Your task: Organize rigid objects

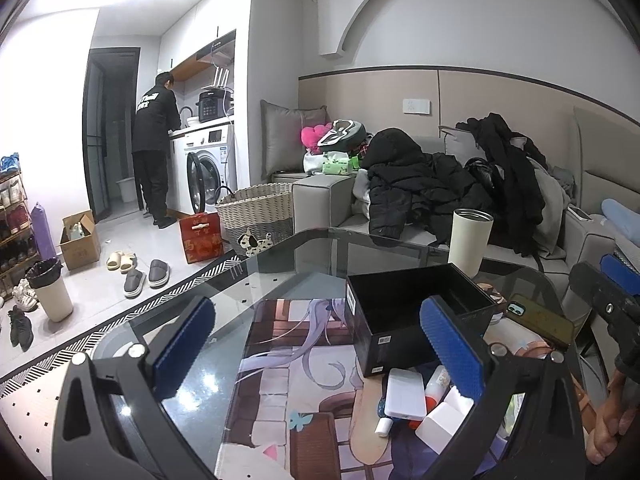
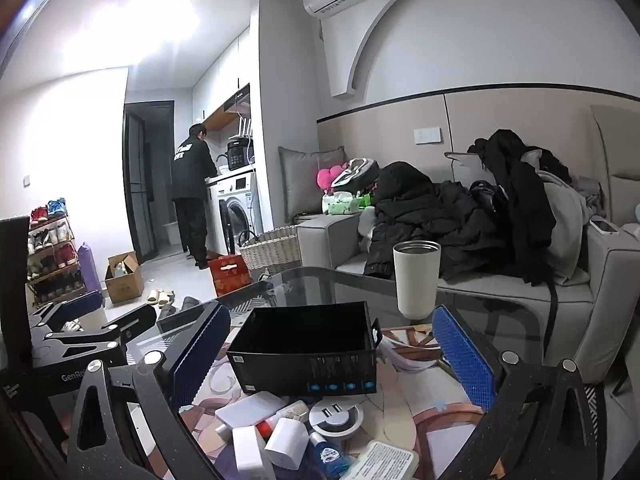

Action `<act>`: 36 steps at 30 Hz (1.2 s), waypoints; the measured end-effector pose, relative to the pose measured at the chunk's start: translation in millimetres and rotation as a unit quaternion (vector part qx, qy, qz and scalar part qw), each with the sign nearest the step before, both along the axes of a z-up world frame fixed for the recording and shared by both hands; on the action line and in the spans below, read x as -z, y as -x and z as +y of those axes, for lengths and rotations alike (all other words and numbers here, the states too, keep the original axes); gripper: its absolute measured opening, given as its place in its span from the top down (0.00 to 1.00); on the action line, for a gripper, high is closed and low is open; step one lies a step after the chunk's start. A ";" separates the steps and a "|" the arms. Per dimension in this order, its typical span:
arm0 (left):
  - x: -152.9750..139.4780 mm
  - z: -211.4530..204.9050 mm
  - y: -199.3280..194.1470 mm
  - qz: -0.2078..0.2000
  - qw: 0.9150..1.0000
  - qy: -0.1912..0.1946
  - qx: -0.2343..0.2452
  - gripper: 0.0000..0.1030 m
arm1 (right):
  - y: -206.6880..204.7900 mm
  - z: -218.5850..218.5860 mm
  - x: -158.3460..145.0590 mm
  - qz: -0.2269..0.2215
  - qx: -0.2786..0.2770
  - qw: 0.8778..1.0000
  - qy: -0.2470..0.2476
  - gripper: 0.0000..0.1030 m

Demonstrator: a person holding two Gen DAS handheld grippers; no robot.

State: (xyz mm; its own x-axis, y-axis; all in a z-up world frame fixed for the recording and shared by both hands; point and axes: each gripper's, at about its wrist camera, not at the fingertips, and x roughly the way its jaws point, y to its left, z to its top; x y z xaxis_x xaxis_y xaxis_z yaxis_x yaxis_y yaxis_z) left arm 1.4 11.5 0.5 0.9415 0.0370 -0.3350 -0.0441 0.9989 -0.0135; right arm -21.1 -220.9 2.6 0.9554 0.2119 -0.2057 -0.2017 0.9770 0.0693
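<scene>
An open, empty black box [image 1: 416,320] [image 2: 304,348] stands on the glass table [image 1: 224,280]. In front of it lies a heap of small items: a white power bank [image 1: 405,394] [image 2: 250,406], white chargers [image 1: 444,420] [image 2: 286,442], a round white USB hub [image 2: 336,416] and a small blue bottle [image 2: 330,454]. My left gripper [image 1: 318,346] is open above the table, left of the box, holding nothing. My right gripper [image 2: 332,352] is open too, with the box behind the gap between its blue pads [image 2: 464,352] and nothing held.
A cream tumbler [image 2: 416,278] stands behind the box and a green-cased phone [image 1: 540,318] lies to its right. Black coats [image 2: 460,216] cover the grey sofa. A wicker basket [image 1: 260,212] and red box [image 1: 200,236] sit on the floor. A person in black [image 1: 156,148] stands at the washing machine.
</scene>
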 end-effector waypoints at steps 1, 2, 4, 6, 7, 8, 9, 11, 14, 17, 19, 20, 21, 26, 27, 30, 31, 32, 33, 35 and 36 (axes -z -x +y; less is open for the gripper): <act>-0.2 -0.1 2.4 -0.002 1.000 0.000 0.000 0.00 | 0.1 0.2 -0.3 0.000 0.002 1.000 0.000 0.00; -0.9 -0.7 3.4 -0.003 1.000 0.000 0.000 0.00 | 0.0 -0.2 -0.8 0.000 0.002 1.000 -0.001 0.00; -2.3 -1.6 4.0 -0.005 1.000 -0.002 0.001 0.00 | -0.9 0.9 -0.1 0.001 0.003 1.000 0.002 0.00; -2.3 -2.2 4.2 -0.004 1.000 -0.001 0.002 0.00 | -2.5 1.6 -1.8 0.006 0.001 1.000 0.006 0.00; -2.8 -2.9 4.6 -0.004 1.000 0.000 0.002 0.00 | -3.0 2.1 -2.4 0.006 0.000 1.000 0.009 0.00; -2.9 -3.3 5.2 -0.005 1.000 -0.001 0.002 0.00 | -3.1 2.8 -3.0 0.005 0.001 1.000 0.012 0.00; -3.0 -2.9 5.1 -0.005 1.000 -0.001 0.002 0.00 | -4.6 -2.1 -4.8 0.002 0.003 1.000 0.014 0.00; -4.3 -3.1 6.1 -0.008 1.000 -0.002 0.002 0.00 | 0.0 0.5 -3.1 -0.002 0.002 1.000 0.012 0.00; -4.9 -1.1 4.2 -0.004 1.000 0.002 0.004 0.00 | -0.1 2.1 -3.8 -0.003 0.001 1.000 0.012 0.00; -5.5 0.0 4.0 -0.002 1.000 0.005 0.004 0.00 | -1.0 2.1 -3.5 -0.003 -0.002 1.000 0.007 0.00; -5.2 0.1 4.2 -0.001 1.000 0.004 0.005 0.00 | -2.5 1.7 -3.3 -0.002 -0.006 1.000 0.006 0.00; -5.6 0.5 4.7 -0.001 1.000 0.003 0.005 0.00 | -2.5 1.7 -3.3 -0.001 -0.006 1.000 0.005 0.00; -5.5 -0.1 4.1 -0.001 1.000 0.004 0.005 0.00 | -2.7 2.5 -3.9 -0.003 -0.007 1.000 0.010 0.00; -6.2 -0.8 3.6 -0.001 1.000 0.005 0.004 0.00 | -6.2 -1.5 -6.9 0.003 0.000 1.000 0.010 0.00; -6.7 -1.2 2.5 0.000 1.000 0.006 0.004 0.00 | -7.3 -3.1 -7.6 0.005 0.002 1.000 0.009 0.00; -10.5 0.0 1.2 -0.003 1.000 0.010 0.002 0.00 | -7.9 -9.9 -10.9 0.007 0.006 1.000 0.001 0.00; -12.1 1.1 1.5 -0.005 1.000 0.013 0.001 0.00 | -8.2 -12.7 -12.9 0.011 0.007 1.000 0.001 0.00; -13.3 1.3 1.7 -0.006 1.000 0.016 0.002 0.00 | -7.0 -15.1 -14.6 0.007 0.008 1.000 -0.001 0.00; -13.9 0.6 1.5 -0.006 1.000 0.017 0.003 0.00 | -6.3 -16.0 -15.0 0.004 0.010 1.000 -0.001 0.00; -13.8 -2.8 0.2 -0.002 1.000 0.017 0.009 0.00 | -5.6 -19.4 -16.1 -0.001 0.012 1.000 -0.001 0.01; -13.6 -5.1 -1.2 0.002 1.000 0.016 0.012 0.00 | -5.6 -21.6 -16.1 -0.002 0.013 1.000 -0.004 0.01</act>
